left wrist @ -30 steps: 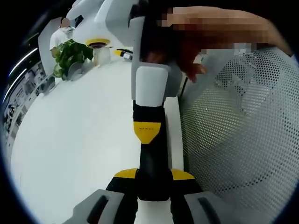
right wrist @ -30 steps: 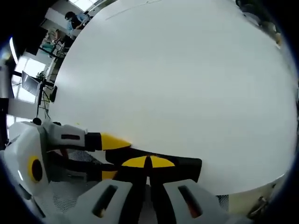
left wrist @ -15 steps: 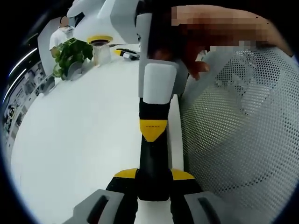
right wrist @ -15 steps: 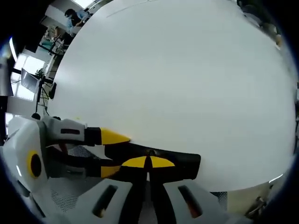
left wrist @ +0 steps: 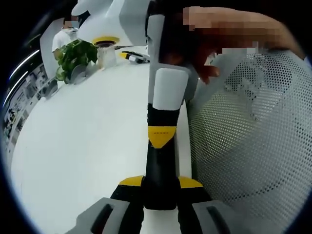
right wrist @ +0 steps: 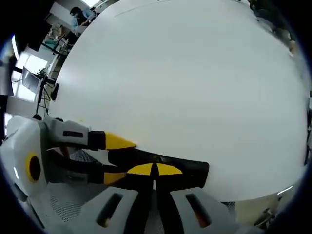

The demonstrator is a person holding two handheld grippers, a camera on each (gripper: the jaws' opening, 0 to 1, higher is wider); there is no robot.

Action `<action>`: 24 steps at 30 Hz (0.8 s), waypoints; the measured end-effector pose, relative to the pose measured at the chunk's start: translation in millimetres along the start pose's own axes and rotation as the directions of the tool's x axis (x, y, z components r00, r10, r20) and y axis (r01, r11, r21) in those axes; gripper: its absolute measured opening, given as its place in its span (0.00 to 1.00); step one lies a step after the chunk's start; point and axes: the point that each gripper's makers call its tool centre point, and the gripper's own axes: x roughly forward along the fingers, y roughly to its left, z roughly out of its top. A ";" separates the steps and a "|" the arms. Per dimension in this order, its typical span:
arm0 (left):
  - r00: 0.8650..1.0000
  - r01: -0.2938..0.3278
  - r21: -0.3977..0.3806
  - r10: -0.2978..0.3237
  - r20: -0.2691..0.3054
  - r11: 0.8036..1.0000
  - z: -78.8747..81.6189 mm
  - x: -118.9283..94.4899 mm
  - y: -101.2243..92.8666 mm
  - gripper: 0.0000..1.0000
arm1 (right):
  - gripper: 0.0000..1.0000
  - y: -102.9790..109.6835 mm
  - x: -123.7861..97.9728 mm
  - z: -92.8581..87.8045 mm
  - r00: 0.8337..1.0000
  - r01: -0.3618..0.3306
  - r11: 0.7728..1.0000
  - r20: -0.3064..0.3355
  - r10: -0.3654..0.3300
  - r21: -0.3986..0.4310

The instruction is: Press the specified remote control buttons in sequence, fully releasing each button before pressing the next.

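Left tongs (left wrist: 161,183) clamp the remote (left wrist: 160,168); right tongs (right wrist: 155,169), closed and empty, bear on it. I fear it twisting loose under pressure.

You work at a broad white table (left wrist: 83,141) with a matte, evenly lit surface. In the left gripper view, a white perforated mesh panel (left wrist: 253,141), curved like a chair back, stands against the table's right edge. At the far end of the table you see a leafy green plant (left wrist: 73,58), a clear jar with a yellow lid (left wrist: 104,51) just beside it, and a small dark and yellow item (left wrist: 134,57) lying flat nearby. A person (left wrist: 63,34) stands beyond the plant. In the right gripper view, bright windows (right wrist: 27,73) and dark stands (right wrist: 46,92) lie past the table's left edge, and another person (right wrist: 80,14) sits further back.
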 end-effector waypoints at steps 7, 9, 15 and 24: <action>1.000 -0.002 0.001 0.002 -0.001 1.000 0.2 0.5 0.0 0.24 | 0.00 -0.8 -0.5 -0.2 1.000 -0.017 1.000 0.006 0.017 0.014; 1.000 -0.002 0.001 0.002 -0.001 1.000 0.3 0.3 -0.2 0.24 | 0.00 -0.8 -0.5 -0.1 1.000 -0.015 1.000 0.006 0.015 0.016; 1.000 -0.001 0.000 0.001 0.002 1.000 0.1 0.5 -0.2 0.24 | 0.00 -1.5 -0.8 -0.3 1.000 -0.023 0.999 0.006 0.023 0.030; 1.000 0.000 0.002 0.000 0.001 1.000 -0.2 0.4 0.0 0.24 | 0.00 -2.3 -1.8 -4.1 0.999 -0.033 0.997 -0.012 0.034 0.063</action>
